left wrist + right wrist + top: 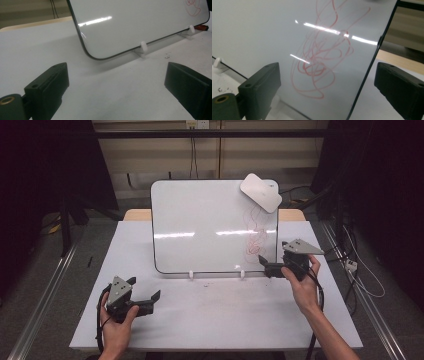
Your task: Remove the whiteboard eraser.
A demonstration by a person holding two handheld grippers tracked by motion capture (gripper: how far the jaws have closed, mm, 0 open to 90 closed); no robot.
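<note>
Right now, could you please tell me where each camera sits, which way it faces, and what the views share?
High view: above the person's side, facing forward-down on the white table; both hands, left gripper, right gripper.
Left gripper view: low over the table, facing the glossy white rectangular whiteboard; open jaws.
Right gripper view: close to the red marker scribble; open jaws.
Shared: the whiteboard and scribble.

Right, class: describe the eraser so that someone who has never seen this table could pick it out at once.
Start at the whiteboard propped upright on the white table. Follow the red scribble on its right side up to the top right corner. The eraser sits there, tilted, overlapping the board's edge: a white rounded pad, the one thing stuck to the board.
</note>
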